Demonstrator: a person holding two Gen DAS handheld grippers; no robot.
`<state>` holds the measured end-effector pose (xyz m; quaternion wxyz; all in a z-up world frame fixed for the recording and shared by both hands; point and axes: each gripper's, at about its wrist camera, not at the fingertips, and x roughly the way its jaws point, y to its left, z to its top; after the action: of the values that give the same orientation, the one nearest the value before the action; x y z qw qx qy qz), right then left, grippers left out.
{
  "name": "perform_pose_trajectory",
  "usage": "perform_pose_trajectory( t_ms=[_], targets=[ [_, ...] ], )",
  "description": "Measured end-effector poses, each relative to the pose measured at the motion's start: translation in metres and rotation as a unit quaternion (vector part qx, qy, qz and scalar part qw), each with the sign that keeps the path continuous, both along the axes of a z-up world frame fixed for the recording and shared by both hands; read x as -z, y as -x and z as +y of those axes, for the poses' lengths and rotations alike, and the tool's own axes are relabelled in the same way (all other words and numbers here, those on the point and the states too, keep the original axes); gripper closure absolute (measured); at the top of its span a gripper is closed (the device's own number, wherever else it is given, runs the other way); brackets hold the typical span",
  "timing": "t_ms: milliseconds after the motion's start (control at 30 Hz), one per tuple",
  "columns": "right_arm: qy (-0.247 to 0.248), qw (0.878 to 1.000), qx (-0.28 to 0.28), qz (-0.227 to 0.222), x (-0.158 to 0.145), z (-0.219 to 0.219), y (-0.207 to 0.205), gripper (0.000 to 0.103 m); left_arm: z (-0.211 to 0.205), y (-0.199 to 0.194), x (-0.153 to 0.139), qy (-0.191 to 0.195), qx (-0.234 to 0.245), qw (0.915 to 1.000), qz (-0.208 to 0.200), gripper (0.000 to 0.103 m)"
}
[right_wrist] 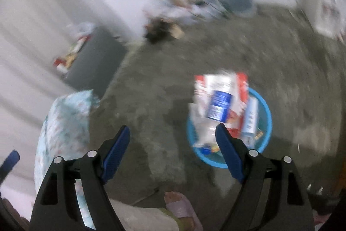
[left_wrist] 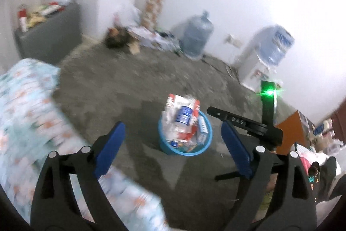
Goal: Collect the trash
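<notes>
Below, a blue bin (left_wrist: 185, 140) stuffed with wrappers (left_wrist: 182, 116) stands alone on open grey floor (left_wrist: 121, 88), clutter (left_wrist: 151, 38) pushed to the far wall. Both tools tilt downward — left gripper (left_wrist: 173, 148) and right gripper (right_wrist: 173, 151) spread wide, nothing between the pads. Only the right view shows a sandalled foot (right_wrist: 181, 209); only the left shows a green-lit device (left_wrist: 269, 101) and a floral bed edge (left_wrist: 32, 114) nearby.

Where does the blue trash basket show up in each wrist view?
Left wrist view: blue trash basket stands on the floor at lower centre, between the open fingers.
Right wrist view: the basket is right of centre, partly behind the right-hand finger.
Shared landmark: the floral bedding, left of the basket in both.
</notes>
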<state>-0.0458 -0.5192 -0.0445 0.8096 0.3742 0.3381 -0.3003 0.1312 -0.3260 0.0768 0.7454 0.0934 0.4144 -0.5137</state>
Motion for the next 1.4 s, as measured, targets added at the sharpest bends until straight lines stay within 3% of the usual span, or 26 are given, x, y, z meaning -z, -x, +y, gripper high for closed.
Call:
perform_pose_trajectory(
  t_ms=[167,333,533,600,700,767,833,967,1100,1200,1400],
  targets=[
    [0.101,0.991,-0.075,-0.047,-0.067,0.085,-0.023,0.01,0.093,0.012,-0.022,0.017,-0.101,0.9944,-0.026,0.011],
    [0.164,0.975,-0.123,-0.082,-0.108,0.154,-0.034,0.006,0.175,0.03,-0.031,0.024,-0.202,0.977,-0.063,0.009],
    [0.22,0.958,-0.154,-0.098,-0.133,0.214,-0.041,0.006,0.245,0.057,-0.033,0.017,-0.334,0.9352,-0.115,0.009],
    [0.24,0.951,-0.16,-0.106,-0.141,0.231,-0.038,0.006,0.259,0.063,-0.028,0.016,-0.355,0.9269,-0.121,0.009],
    [0.274,0.941,-0.163,-0.114,-0.148,0.254,-0.033,0.006,0.268,0.067,-0.016,-0.041,-0.408,0.9021,-0.136,0.009],
    [0.287,0.937,-0.17,-0.105,-0.148,0.267,-0.032,0.006,0.272,0.072,-0.011,-0.052,-0.427,0.8924,-0.138,0.009],
    [0.306,0.93,-0.192,-0.065,-0.145,0.28,-0.038,0.006,0.274,0.077,-0.006,-0.055,-0.445,0.8858,-0.119,0.009],
    [0.347,0.91,-0.226,0.018,-0.13,0.303,-0.047,0.006,0.27,0.083,0.009,-0.081,-0.46,0.8793,-0.093,0.009],
    [0.343,0.902,-0.253,0.064,-0.116,0.315,-0.047,0.006,0.266,0.09,0.025,-0.09,-0.452,0.8856,-0.056,0.009],
    [0.328,0.908,-0.249,0.081,-0.109,0.308,-0.043,0.006,0.261,0.086,0.034,-0.109,-0.443,0.8889,-0.042,0.009],
    [0.296,0.92,-0.24,0.097,-0.101,0.29,-0.035,0.006,0.26,0.079,0.036,-0.124,-0.454,0.8815,-0.042,0.009]
  ],
)
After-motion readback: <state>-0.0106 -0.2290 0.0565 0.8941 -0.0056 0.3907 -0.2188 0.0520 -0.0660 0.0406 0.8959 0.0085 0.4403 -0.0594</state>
